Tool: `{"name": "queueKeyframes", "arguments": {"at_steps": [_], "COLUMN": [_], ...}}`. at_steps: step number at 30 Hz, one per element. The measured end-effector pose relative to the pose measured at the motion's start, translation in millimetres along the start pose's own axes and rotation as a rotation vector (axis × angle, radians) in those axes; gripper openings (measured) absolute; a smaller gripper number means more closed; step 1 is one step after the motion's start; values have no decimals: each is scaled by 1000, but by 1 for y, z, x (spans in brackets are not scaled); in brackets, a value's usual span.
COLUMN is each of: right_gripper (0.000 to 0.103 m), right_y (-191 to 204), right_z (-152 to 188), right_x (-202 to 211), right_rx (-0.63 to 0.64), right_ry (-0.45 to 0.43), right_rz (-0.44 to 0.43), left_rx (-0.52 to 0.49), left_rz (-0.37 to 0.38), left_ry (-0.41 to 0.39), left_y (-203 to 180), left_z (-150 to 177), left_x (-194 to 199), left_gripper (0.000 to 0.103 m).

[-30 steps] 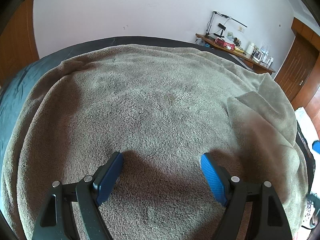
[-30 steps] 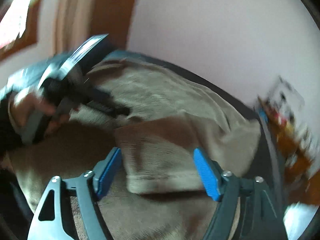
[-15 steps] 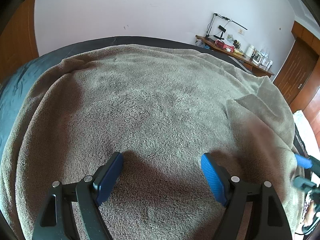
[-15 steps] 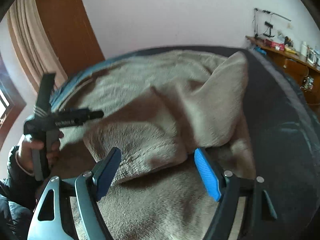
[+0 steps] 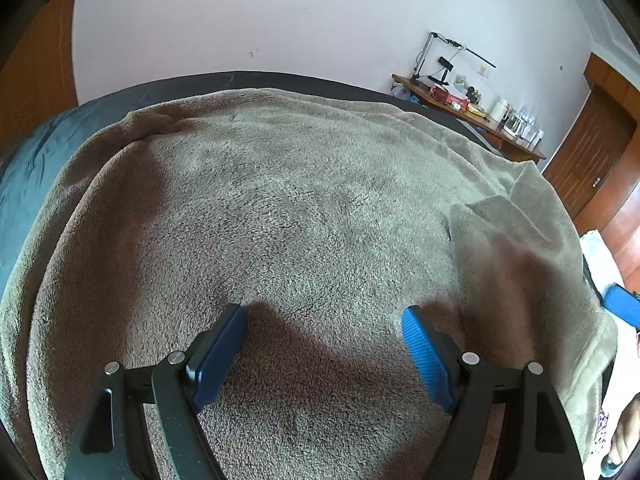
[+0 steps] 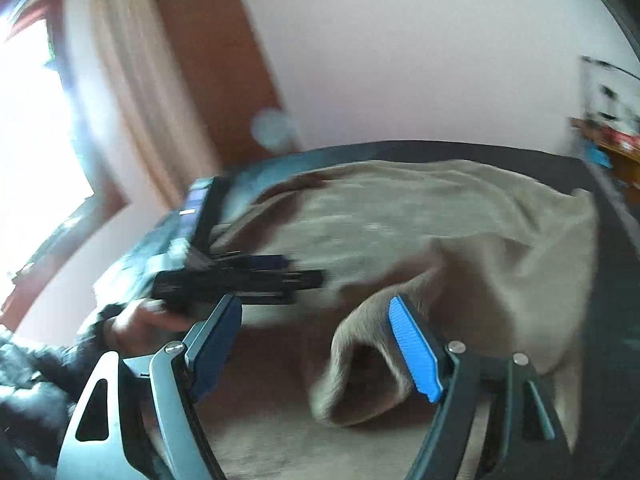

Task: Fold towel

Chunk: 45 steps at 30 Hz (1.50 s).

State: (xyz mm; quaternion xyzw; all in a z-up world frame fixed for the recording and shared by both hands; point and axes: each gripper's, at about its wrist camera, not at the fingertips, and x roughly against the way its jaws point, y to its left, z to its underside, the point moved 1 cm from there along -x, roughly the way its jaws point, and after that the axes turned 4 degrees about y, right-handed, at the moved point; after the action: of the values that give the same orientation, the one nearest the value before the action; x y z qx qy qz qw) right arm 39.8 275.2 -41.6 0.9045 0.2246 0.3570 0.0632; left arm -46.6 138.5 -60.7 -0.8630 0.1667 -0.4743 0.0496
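A large grey-brown fleece towel (image 5: 304, 216) lies spread over a dark bed. My left gripper (image 5: 324, 320) hovers open just above its near middle, nothing between the blue pads. At the right edge a corner flap (image 5: 504, 232) is folded back onto the towel. In the right wrist view, which is motion-blurred, my right gripper (image 6: 316, 312) is open over that raised fold (image 6: 372, 360) of the towel (image 6: 420, 216). The left gripper (image 6: 240, 276) shows there too, held in a hand (image 6: 136, 324). One blue tip of the right gripper (image 5: 622, 308) peeks in at the left view's right edge.
The dark bed sheet (image 5: 36, 160) shows around the towel on the left and far side. A cluttered wooden desk (image 5: 472, 116) stands against the far wall, with a wooden door (image 5: 592, 168) beside it. A bright window and curtain (image 6: 112, 92) are on the left.
The right gripper has swung fast across the folded corner, its view turning from the desk side toward the window. The left gripper has barely moved over the towel's middle.
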Motion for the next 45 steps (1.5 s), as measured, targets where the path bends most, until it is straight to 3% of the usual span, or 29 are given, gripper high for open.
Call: {"name": "queueKeyframes", "arguments": {"at_steps": [4,7,8,12,16,20,22,25,31,33,37,42,45], "right_gripper": [80,80,80,80,80,82,82,82,82,82,82,82,82], "right_y": [-37,-55,-58,-64,-43,-14,-1,3,-28,-31,-23,19,46], "right_z": [6,12,14,19,20,8,-3,-10,5,11,19,29,31], "right_x": [4,10,10,-1,-32,-29,-14,-5,0,-4,-6,-9,-22], "right_rx": [-163,-202,-207,-299,-260,-225,-179,-116,-189,-177,-108,112,230], "right_ry": [-34,-35,-32,17,107,9,-62,-89,-98,-84,-63,-33,7], "right_rz": [169,343,362,147,73,-348,-441,-298,73,161,194,177,146], "left_rx": [22,34,36,46,72,96,101,113,170,190,186,191,219], "left_rz": [19,28,29,36,53,73,77,89,179,208,207,187,235], "left_ry": [-5,-7,-7,-8,-13,-14,-14,-19,-9,0,3,15,38], "left_y": [4,5,5,6,11,15,15,16,27,32,35,38,41], "left_z": [-1,-1,-1,-1,-1,-1,-1,0,0,1,6,20,26], "left_x": [1,2,2,2,5,6,7,10,13,14,23,28,33], "left_gripper": [82,82,82,82,82,82,82,82,82,82,82,82,82]}}
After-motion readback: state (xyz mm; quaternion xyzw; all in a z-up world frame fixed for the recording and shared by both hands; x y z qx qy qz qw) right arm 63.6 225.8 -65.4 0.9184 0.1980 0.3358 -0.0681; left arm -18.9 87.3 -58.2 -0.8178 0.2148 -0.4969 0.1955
